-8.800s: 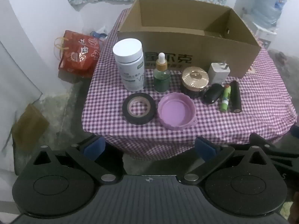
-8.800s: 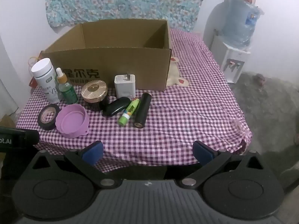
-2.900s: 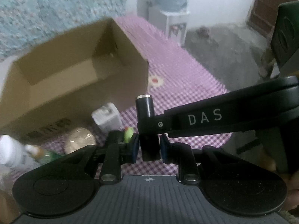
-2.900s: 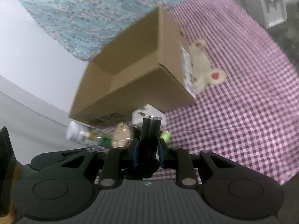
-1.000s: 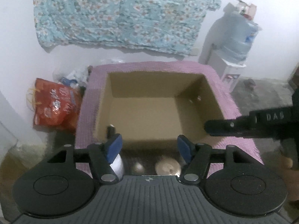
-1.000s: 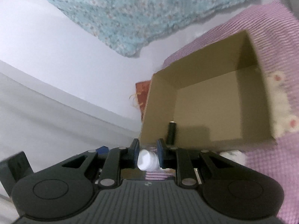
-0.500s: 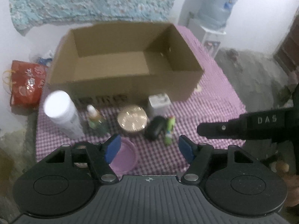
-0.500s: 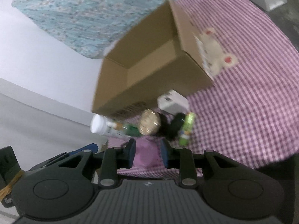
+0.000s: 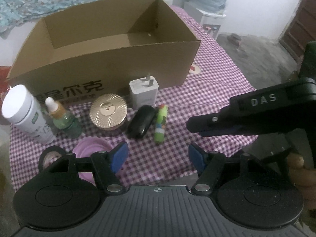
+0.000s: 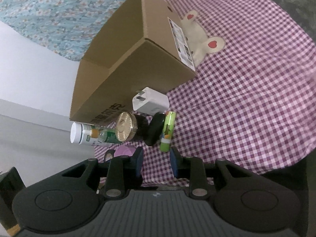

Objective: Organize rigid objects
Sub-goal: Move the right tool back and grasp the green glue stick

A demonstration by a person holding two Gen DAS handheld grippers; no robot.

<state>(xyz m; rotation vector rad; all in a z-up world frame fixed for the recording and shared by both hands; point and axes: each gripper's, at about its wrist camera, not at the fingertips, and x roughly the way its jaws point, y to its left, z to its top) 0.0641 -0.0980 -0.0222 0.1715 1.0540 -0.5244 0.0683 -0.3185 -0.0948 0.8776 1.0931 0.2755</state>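
Observation:
An open cardboard box (image 9: pixel 110 59) stands at the back of the checked table. In front of it stand a white bottle (image 9: pixel 24 116), a green dropper bottle (image 9: pixel 64 118), a gold-lidded jar (image 9: pixel 108 114), a white charger (image 9: pixel 143 90), a black case (image 9: pixel 141 124) and a green tube (image 9: pixel 161 125). A purple lid (image 9: pixel 88 154) and a black tape roll (image 9: pixel 50 156) lie nearer. My left gripper (image 9: pixel 158 157) is open and empty above the front edge. My right gripper (image 10: pixel 156 162) is open and empty, just in front of the green tube (image 10: pixel 167 131); it also shows at the right in the left wrist view (image 9: pixel 246 114).
The checked cloth (image 10: pixel 246 98) covers the table, with a rabbit patch (image 10: pixel 201 37) beside the box (image 10: pixel 138 59). A water dispenser (image 9: pixel 211 6) stands behind on the right. A red bag (image 9: pixel 3 73) lies on the floor at the left.
Both grippers have drawn back from over the box and come down toward the row of objects. The black cylinder held earlier lies out of sight in the box. The right jaws have opened a little.

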